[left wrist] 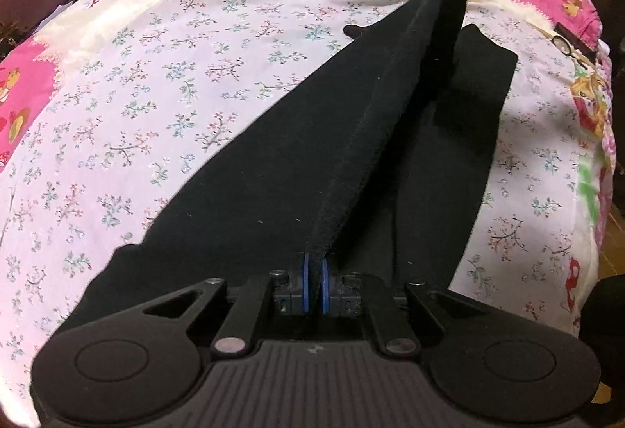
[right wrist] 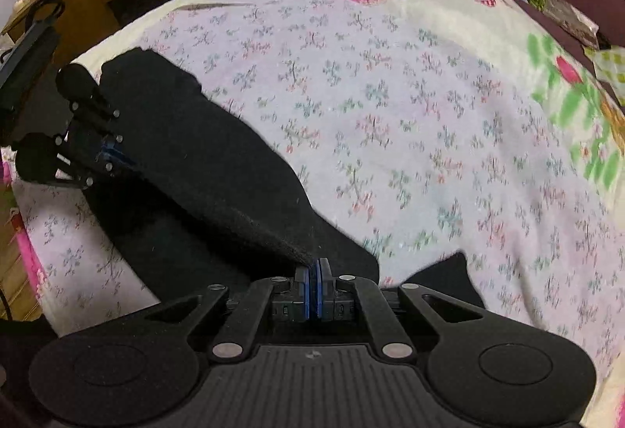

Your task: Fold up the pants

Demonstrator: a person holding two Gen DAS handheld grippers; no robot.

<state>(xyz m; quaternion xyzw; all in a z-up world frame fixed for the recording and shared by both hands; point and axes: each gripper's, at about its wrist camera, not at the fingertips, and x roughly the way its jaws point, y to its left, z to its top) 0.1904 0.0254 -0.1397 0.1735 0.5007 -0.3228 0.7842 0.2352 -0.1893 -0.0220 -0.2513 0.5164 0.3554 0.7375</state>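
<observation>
Black pants [left wrist: 273, 174] stretched between left gripper [left wrist: 314, 264] and right gripper [right wrist: 317, 265].

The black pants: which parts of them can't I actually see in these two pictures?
- Left wrist view: the near end of the black pants is hidden behind the left gripper.
- Right wrist view: the pants' near part is covered by the right gripper; the bedspread is motion-blurred.
- Both views: waistband and hems are indistinguishable in dark fabric.

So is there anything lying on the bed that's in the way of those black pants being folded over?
Nothing visible. Both the left gripper and the right gripper are shut on an edge of the black pants, which is lifted taut between them. The flowered sheet beside the pants shows only bare fabric; the clutter sits off at the bed's far edge.
</observation>
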